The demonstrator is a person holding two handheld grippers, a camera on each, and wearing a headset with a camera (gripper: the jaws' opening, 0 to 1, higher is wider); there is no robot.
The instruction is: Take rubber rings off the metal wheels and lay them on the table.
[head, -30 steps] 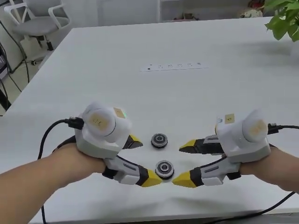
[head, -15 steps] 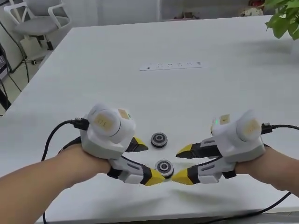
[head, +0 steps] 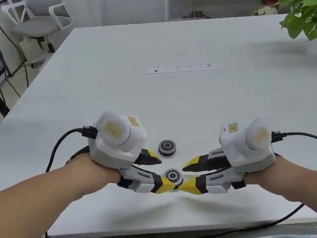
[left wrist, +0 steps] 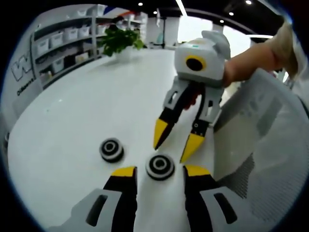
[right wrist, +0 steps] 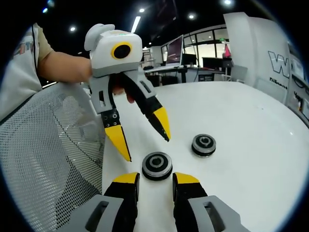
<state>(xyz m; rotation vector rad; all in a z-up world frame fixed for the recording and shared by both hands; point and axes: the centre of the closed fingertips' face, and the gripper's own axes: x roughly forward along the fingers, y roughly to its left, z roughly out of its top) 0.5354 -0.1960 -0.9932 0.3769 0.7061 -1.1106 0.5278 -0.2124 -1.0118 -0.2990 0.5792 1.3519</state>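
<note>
- Lower centre: left gripper (head: 161, 172) and right gripper (head: 188, 174) have closed in on the near wheel (head: 173, 175) from both sides.
- Both pairs of fingers are spread with nothing pinched; the task's first grasp looks imminent.

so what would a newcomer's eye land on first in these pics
The yellow-tipped left tongs and right tongs face each other tip to tip at the near edge of the white table, both open. Between their tips lies a small black-rimmed metal wheel. A second wheel lies just beyond it, apart from it.
</note>
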